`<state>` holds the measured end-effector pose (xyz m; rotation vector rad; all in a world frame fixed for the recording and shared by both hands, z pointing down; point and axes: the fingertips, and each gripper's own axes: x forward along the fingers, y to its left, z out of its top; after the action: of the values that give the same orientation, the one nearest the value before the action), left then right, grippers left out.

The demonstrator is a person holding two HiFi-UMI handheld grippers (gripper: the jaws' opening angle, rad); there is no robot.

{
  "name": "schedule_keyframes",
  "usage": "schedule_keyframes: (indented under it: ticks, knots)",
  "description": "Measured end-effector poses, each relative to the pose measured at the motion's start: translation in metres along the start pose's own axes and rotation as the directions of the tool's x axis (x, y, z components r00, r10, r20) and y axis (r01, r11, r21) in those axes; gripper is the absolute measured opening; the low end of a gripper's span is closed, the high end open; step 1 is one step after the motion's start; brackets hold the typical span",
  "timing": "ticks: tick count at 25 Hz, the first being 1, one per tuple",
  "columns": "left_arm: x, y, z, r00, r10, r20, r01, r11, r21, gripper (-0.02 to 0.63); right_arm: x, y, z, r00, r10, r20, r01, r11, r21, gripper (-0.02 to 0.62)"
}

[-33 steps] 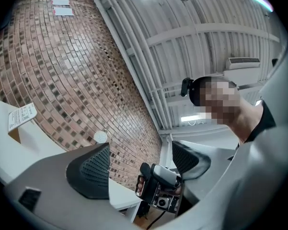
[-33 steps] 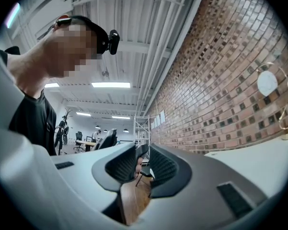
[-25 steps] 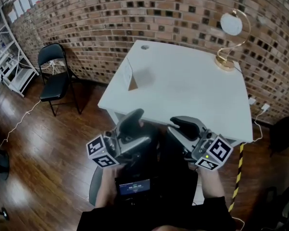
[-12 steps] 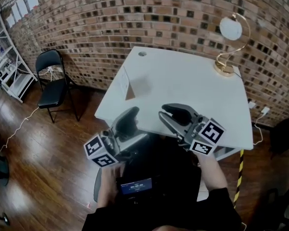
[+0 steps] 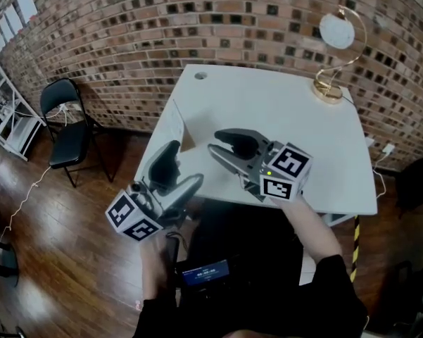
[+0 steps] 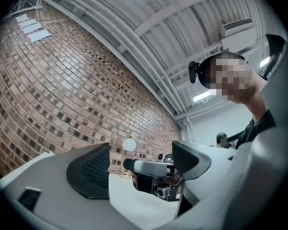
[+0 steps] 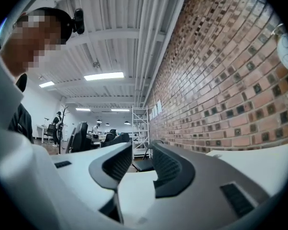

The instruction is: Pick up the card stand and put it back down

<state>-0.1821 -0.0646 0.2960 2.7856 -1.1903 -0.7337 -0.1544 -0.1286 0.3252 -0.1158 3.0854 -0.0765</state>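
A brick wall runs behind the white table, and a black folding chair stands off the table's left side. A gold lamp sits at the far right corner. The right gripper hovers over the near left part, its jaws opening with nothing between them. The left gripper hangs off the near edge, released and empty. The card stand stands at the table's left edge, just beyond both.

The person wears black sleeves. The left gripper and the right gripper each have a grey shell, black ribbed pads and a cube with black-and-white square markers. The jaws of the right one are opening, with nothing between them.
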Motion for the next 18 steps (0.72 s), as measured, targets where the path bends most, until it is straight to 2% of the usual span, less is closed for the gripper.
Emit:
schedule_keyframes:
  ticks: [7, 13, 18]
  knots:
    - [-0.010, 0.029, 0.023, 0.996, 0.061, 0.059, -0.063, 0.998, 0.031, 0.400, 0.047, -0.031, -0.028, 0.993, -0.071, -0.090, 0.076, 0.996, 0.049, 0.220]
    - [-0.022, 0.039, 0.019, 0.994, 0.080, 0.070, -0.082, 0.996, 0.028, 0.400, 0.079, -0.042, -0.065, 0.974, -0.124, -0.187, 0.138, 0.989, 0.059, 0.235]
    - [-0.030, 0.046, 0.014, 0.993, 0.091, 0.078, -0.092, 0.996, 0.007, 0.400, 0.098, -0.052, -0.086, 0.961, -0.155, -0.229, 0.178, 0.980, 0.083, 0.237]
